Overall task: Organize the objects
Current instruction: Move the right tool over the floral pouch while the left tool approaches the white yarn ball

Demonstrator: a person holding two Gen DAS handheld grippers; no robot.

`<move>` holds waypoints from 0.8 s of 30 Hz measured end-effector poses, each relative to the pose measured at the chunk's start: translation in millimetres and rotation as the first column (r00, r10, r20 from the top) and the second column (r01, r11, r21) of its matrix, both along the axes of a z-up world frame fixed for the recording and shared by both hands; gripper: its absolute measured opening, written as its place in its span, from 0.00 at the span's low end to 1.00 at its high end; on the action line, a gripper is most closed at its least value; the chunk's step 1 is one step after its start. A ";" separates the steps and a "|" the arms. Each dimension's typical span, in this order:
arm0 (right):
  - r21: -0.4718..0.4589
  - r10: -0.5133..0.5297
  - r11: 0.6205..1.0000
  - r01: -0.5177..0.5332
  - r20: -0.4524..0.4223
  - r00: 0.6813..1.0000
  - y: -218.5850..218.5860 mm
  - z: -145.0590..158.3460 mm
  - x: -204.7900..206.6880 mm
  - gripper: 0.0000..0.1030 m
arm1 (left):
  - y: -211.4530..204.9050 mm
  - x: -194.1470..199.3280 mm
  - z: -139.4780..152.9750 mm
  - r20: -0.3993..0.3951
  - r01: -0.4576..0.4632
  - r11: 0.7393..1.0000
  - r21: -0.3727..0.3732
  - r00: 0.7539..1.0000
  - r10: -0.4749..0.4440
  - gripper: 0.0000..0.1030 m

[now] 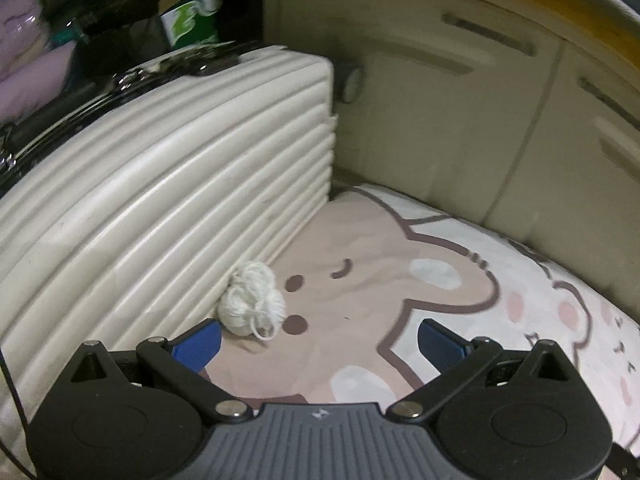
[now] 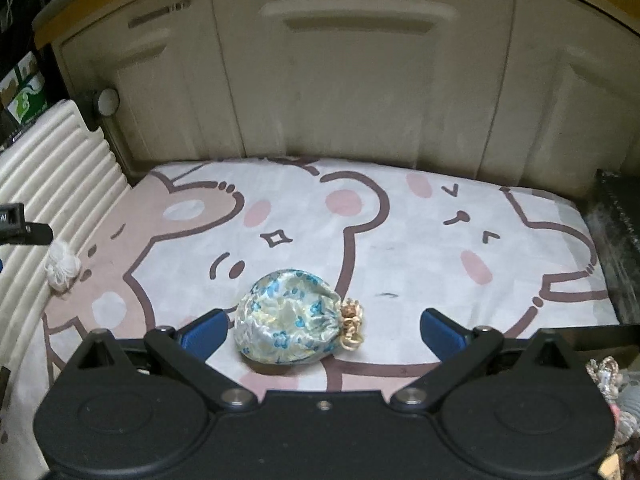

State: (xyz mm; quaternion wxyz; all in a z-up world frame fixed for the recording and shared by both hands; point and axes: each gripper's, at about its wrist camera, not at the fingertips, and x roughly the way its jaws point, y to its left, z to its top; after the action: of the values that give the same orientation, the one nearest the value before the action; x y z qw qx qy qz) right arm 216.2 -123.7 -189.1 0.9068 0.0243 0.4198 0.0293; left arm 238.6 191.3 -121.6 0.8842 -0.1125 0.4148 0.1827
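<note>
A small white yarn ball (image 1: pixel 253 299) lies on the cartoon-print mat (image 1: pixel 360 280), touching the ribbed cream suitcase (image 1: pixel 160 184). My left gripper (image 1: pixel 319 340) is open just in front of it, the ball slightly ahead of the left blue fingertip (image 1: pixel 198 344). In the right wrist view a silky drawstring pouch (image 2: pixel 288 320) with blue flowers and a gold cord lies on the mat (image 2: pixel 400 240). My right gripper (image 2: pixel 324 334) is open, with the pouch between its fingers, nearer the left one. The yarn ball (image 2: pixel 62 266) appears at far left, under part of the left gripper.
Beige cabinet doors (image 2: pixel 340 80) close off the mat's far side. The suitcase (image 2: pixel 52 176) borders the mat's left edge. A dark box (image 2: pixel 616 240) stands at the right edge. Knotted fabric items (image 2: pixel 608 380) lie at the lower right. Green boxes (image 1: pixel 192 12) sit behind the suitcase.
</note>
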 end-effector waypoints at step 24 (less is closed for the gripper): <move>-0.015 0.169 0.985 -0.170 -0.055 0.984 17.4 -68.3 12.9 1.00 | 44.6 33.9 -97.1 -0.145 -0.237 0.971 0.024 0.960 0.238 1.00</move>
State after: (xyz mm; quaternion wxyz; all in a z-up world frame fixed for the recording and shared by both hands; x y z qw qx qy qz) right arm 229.1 -106.3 -257.4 0.8896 -0.0199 0.4449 0.1017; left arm 272.6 235.9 -218.7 0.8233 -0.1450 0.4618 0.2963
